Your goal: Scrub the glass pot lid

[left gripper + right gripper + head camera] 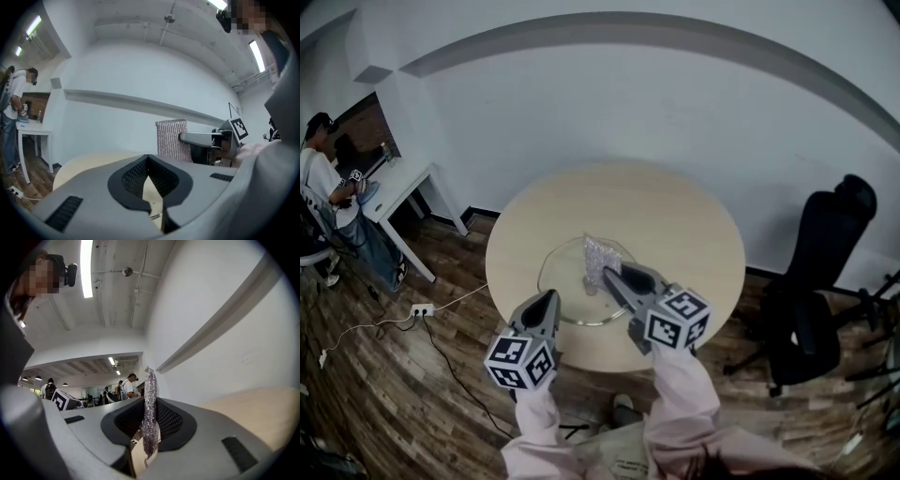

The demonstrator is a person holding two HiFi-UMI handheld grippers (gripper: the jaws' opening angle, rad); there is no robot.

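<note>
Left tongs: your left tongs [147, 158] are pressed tip to tip, with nothing gripped between them.
Right tongs: your right tongs [150, 404] are clamped on a silvery, glittering woven scrubbing cloth [150, 416], which stands upright out of the tips.
Cloth position: in the head view it hangs over the middle of the lid; whether it touches the glass can't be told.
Task's thing: the clear round glass pot lid [564, 265] lies flat on the near half of the worktop, in front of you. Your left tips sit at its near-left rim, your right tips over its centre.
Worktop: a round, pale wooden worktop [680, 220].
Further out: a black office chair [820, 272] stands to the right on the wooden plank floor [384, 375]. A white desk [405, 186] stands far left, with a person [323, 183] beside it.
</note>
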